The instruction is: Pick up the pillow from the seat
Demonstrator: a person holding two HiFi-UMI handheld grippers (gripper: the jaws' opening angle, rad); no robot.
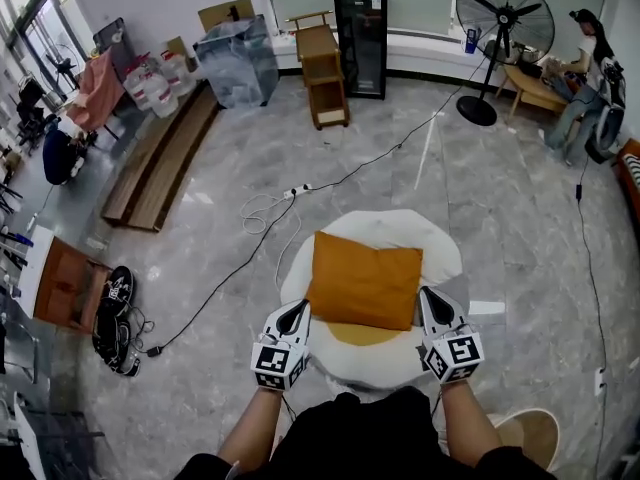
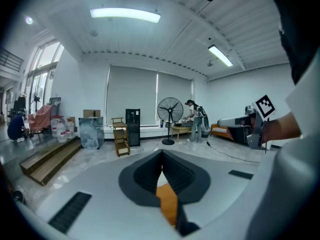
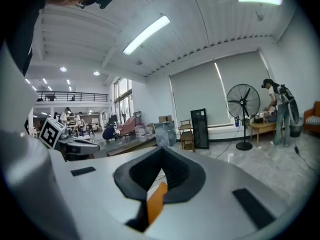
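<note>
An orange square pillow (image 1: 365, 280) rests over a round white seat (image 1: 395, 230) right in front of me. My left gripper (image 1: 298, 314) is shut on the pillow's near left corner. Orange fabric (image 2: 168, 204) shows pinched between its dark jaws (image 2: 162, 160) in the left gripper view. At the near right corner my right gripper (image 1: 430, 302) is shut too, with a strip of the pillow (image 3: 156, 202) caught low in its jaws (image 3: 162, 156). Whether the pillow is clear of the seat I cannot tell.
A cable with a power strip (image 1: 300, 190) runs across the floor beyond the seat. Farther off stand a wooden shelf (image 1: 322, 68), a black cabinet (image 1: 360, 38) and a standing fan (image 1: 497, 28). A person (image 1: 585, 78) sits at the far right. Wooden planks (image 1: 160, 158) lie left.
</note>
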